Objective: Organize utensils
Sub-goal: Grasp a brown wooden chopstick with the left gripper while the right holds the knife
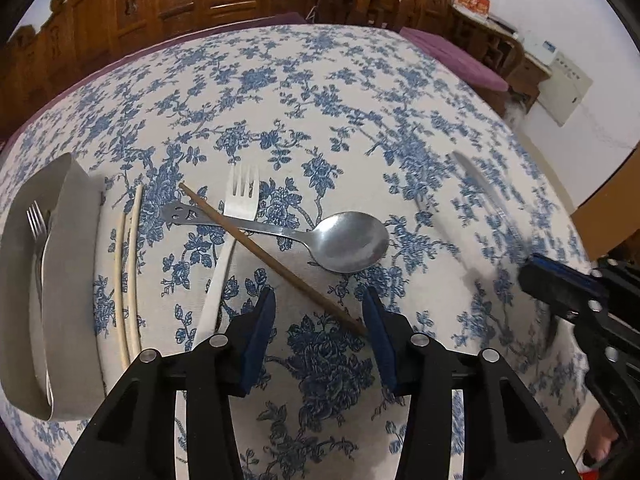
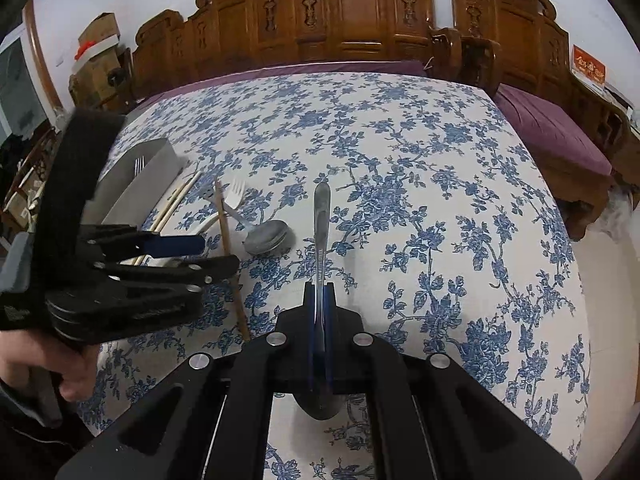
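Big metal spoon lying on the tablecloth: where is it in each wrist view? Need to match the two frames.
Left wrist: metal spoon sits centre frame, bowl to the right, handle running left under the brown chopstick, just beyond the open left gripper.
Right wrist: same spoon is left of centre, bowl nearest the camera, beside the left gripper.
Shared landmark: the white fork lying next to the spoon's handle.

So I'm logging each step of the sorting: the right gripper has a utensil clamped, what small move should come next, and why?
Probably carry it left toward the grey holder. The right gripper is shut on a metal spoon, bowl behind the pads and handle pointing forward. The holder already contains a fork, and the left gripper is open over the brown chopstick, so keep clear of it.
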A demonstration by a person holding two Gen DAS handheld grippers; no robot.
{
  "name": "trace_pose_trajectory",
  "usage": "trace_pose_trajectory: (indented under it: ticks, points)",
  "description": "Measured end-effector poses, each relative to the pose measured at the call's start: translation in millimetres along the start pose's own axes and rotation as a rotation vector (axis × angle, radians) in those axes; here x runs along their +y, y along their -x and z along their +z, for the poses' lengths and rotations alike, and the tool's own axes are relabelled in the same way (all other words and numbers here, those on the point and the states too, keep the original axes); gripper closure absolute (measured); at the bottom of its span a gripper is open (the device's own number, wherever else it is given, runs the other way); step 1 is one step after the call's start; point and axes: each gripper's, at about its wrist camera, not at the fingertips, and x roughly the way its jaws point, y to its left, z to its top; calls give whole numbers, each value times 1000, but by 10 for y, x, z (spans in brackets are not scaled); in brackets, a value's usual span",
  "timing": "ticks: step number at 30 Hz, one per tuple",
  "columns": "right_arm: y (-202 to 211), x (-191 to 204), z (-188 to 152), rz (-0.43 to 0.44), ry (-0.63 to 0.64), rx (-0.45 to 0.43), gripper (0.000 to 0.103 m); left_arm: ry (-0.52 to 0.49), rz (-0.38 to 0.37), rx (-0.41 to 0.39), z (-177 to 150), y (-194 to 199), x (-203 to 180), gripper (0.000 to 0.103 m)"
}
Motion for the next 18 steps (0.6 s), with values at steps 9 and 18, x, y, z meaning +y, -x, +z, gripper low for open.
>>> trace_pose_trajectory:
  ticks: [9,18]
  points:
    - [25,-30,19,1,-12,-5,98,-12,77,39,-45,-100,-40,79]
    - [60,13,30,2,-3,-12,98,53,45,67,-163,-5,140,97]
